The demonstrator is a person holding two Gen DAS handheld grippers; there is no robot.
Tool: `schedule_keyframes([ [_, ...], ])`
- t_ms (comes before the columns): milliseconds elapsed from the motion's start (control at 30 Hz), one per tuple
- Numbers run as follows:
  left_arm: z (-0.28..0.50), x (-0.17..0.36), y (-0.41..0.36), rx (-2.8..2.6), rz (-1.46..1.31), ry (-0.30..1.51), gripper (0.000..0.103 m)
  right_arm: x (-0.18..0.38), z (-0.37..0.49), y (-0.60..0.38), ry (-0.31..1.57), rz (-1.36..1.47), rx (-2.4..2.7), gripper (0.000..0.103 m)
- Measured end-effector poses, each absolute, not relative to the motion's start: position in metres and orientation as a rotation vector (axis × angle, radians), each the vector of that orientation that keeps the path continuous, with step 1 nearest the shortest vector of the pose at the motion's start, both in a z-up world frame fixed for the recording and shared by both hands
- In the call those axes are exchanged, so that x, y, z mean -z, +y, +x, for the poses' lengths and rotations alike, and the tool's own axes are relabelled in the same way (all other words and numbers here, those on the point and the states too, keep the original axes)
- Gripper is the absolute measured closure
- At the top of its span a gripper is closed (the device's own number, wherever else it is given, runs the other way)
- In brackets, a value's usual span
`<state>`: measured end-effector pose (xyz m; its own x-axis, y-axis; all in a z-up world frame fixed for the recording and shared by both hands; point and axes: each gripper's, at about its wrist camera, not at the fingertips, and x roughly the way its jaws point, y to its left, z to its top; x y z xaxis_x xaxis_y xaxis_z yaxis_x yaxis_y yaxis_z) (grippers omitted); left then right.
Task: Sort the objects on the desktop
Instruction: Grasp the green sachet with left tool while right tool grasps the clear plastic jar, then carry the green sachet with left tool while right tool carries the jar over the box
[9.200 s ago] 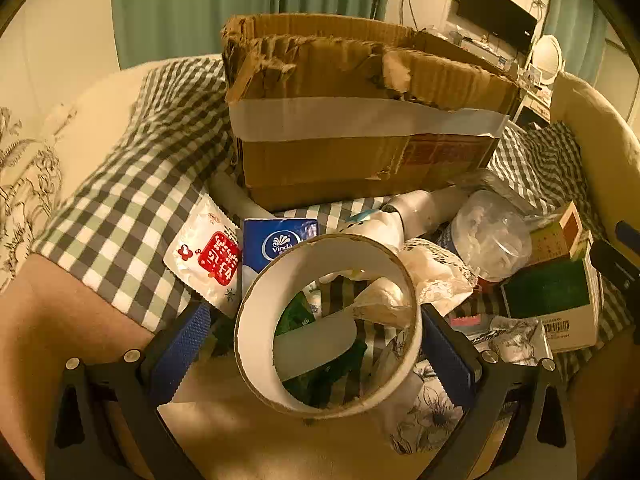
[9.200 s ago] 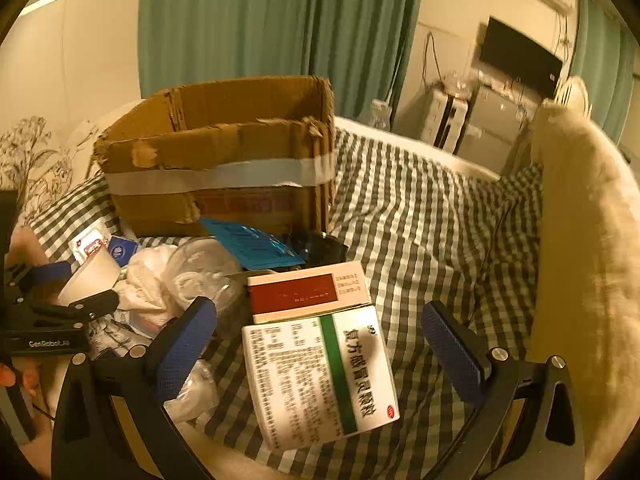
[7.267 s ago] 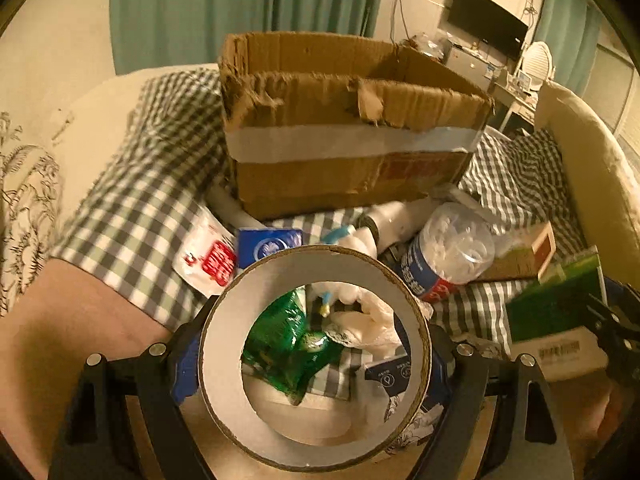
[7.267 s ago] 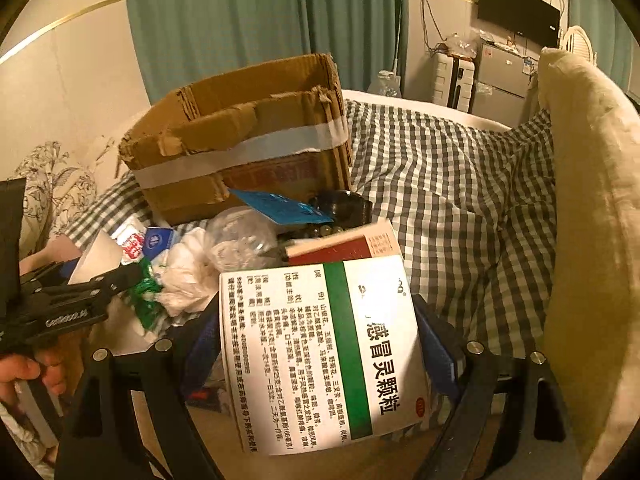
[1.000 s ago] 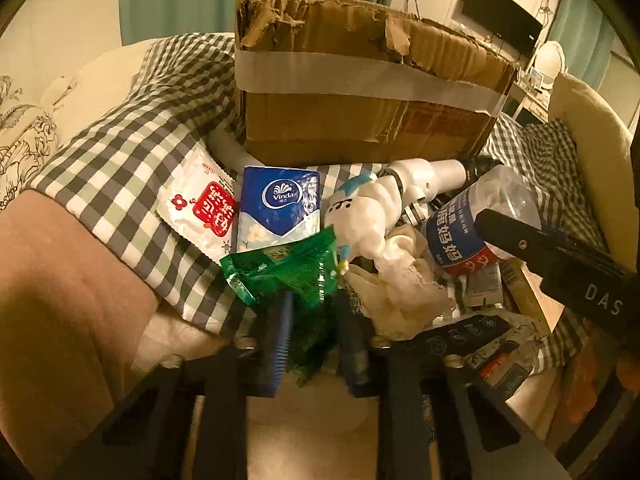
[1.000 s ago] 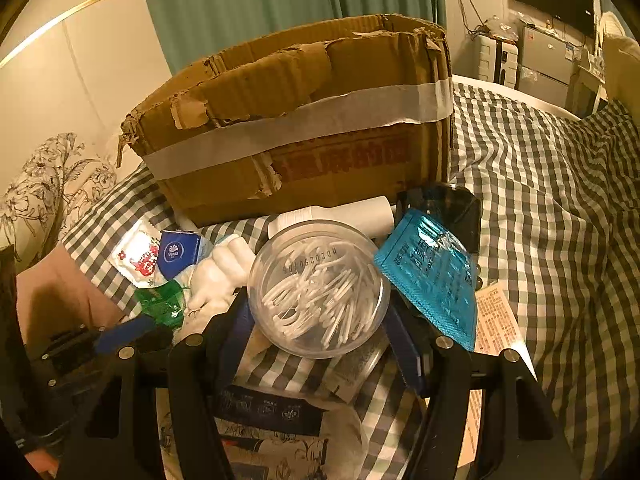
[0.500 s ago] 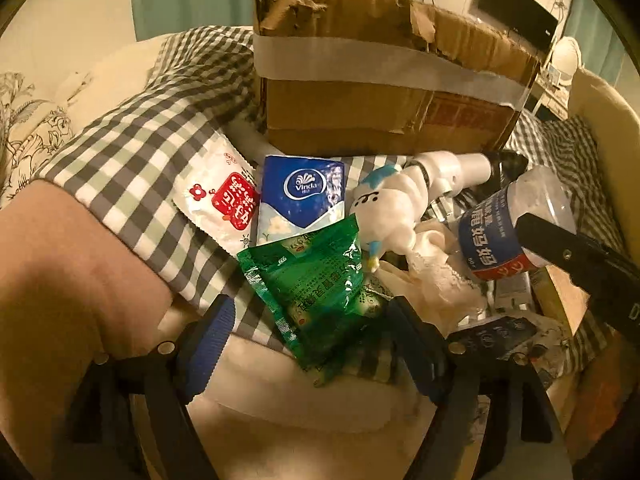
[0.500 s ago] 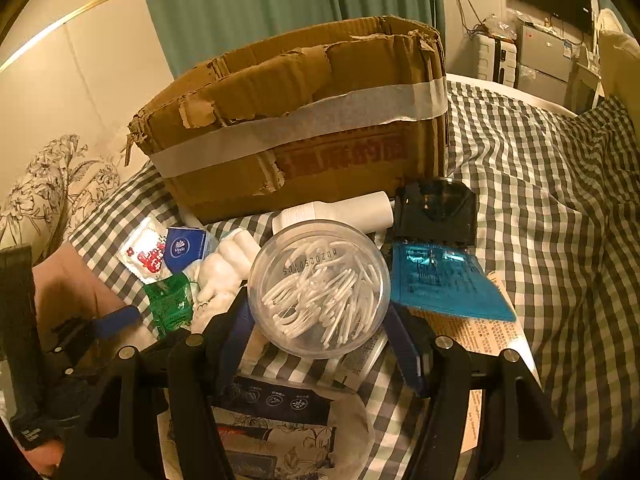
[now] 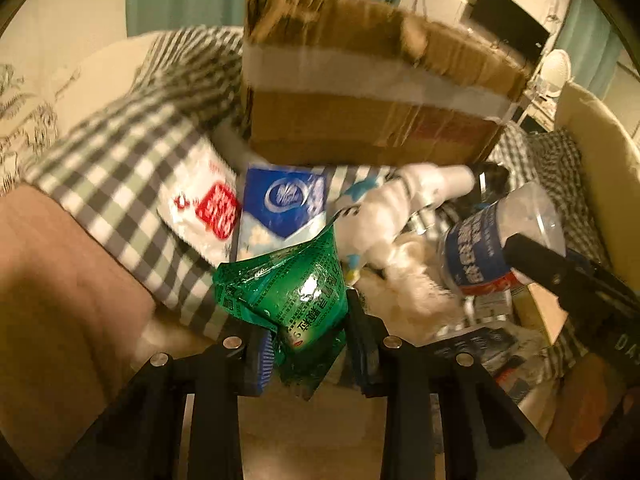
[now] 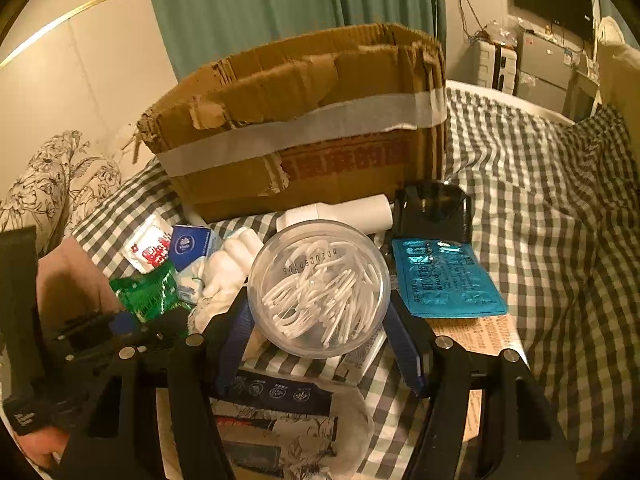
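L gripper [image 9: 310, 344]: jaws closing, green foil sachet [image 9: 292, 300] sits between the blue pads. Pads touch its crumpled lower part on both sides, so it's pinched; the upper half sticks up past the fingertips, tilted a bit right. Left-wrist view is blurred.

Just beyond the sachet: blue tissue pack [image 9: 282, 210], w/ a white-and-red packet [image 9: 204, 208] beside it on the left, both flat on the checked cloth [image 9: 132, 152]. Right of the tissue pack is a white soft toy [image 9: 376, 216], then a white tube [image 9: 444, 180] behind it. Further back, the torn cardboard box [image 9: 360, 80] w/ a pale tape band, standing upright on the cloth.

R gripper [image 10: 320, 328]: fingers spread wide around a clear round jar [image 10: 318, 286], blue pads pressed to its sides, jar's flat end facing the camera. White plastic picks fill it. In left-wrist view the same jar shows a blue-and-red label and lies level in the black fingers.

Right of the jar, close by: teal blister sheet [image 10: 444, 280] flat on a printed leaflet [image 10: 488, 332]. Behind that, a dark glossy case [image 10: 434, 208], next to the white tube. Under the R fingers: a dark pouch [image 10: 280, 392] and floral-print fabric [image 10: 304, 440]. The box stands at the back, past all items. Person's hand [image 10: 36, 446] holds the L gripper at lower left of right-wrist view.
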<state>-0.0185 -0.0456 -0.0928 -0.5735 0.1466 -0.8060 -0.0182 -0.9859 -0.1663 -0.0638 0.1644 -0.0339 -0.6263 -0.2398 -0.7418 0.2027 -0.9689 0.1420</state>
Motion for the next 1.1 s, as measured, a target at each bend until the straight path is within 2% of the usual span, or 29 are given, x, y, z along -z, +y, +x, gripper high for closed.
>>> schedule_keyframes([
  [200, -0.008, 0.071, -0.041, -2.720, -1.326, -0.152, 0.072, 0.022, -0.044, 0.168, -0.090, 1.194, 2.652, 0.040],
  [633, 0.005, 0.018, -0.035, -2.765, -1.152, -0.158, 0.072, -0.017, -0.004, 0.180, -0.098, 1.132, 2.731, 0.040],
  [1100, 0.001, -0.032, -0.003, -2.707, -1.028, -0.019, 0.072, -0.073, 0.002, 0.172, -0.003, 1.013, 2.779, 0.040],
])
